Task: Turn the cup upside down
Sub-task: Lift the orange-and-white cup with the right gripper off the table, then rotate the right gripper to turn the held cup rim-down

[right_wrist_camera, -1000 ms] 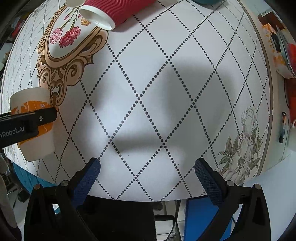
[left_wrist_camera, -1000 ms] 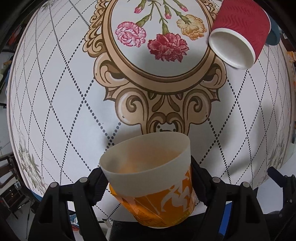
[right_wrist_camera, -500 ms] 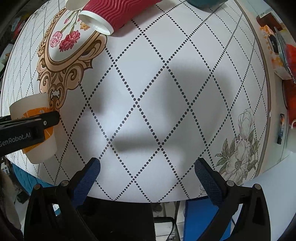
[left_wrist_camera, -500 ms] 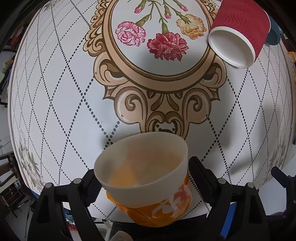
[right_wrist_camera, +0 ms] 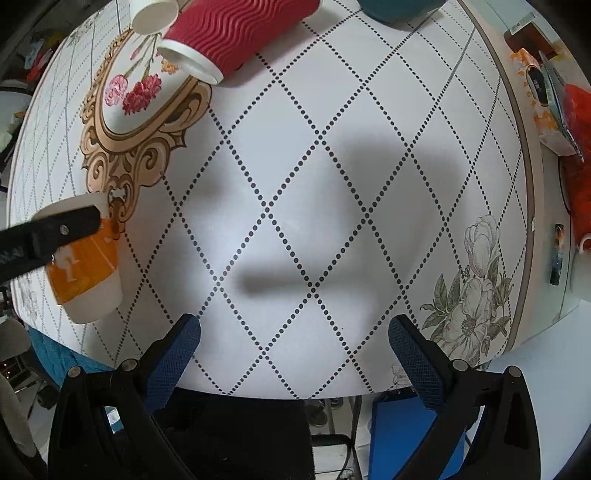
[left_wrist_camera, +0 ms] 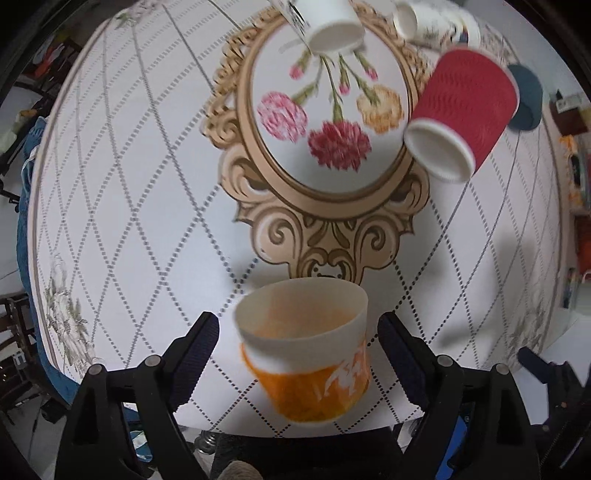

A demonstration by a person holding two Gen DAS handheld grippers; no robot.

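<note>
standing free between the spread left gripper point(left_wrist_camera: 297, 354) fingers, orange cup point(left_wrist_camera: 308, 354) with blurred white lettering, right gripper point(right_wrist_camera: 295, 354) apart

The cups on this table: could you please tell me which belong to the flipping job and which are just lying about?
Job:
- orange cup, mouth up between the open left tongs

Lying about:
- red cup, on its side
- white cup, on its side
- teal bowl
- right tongs, open, holding nothing
</note>
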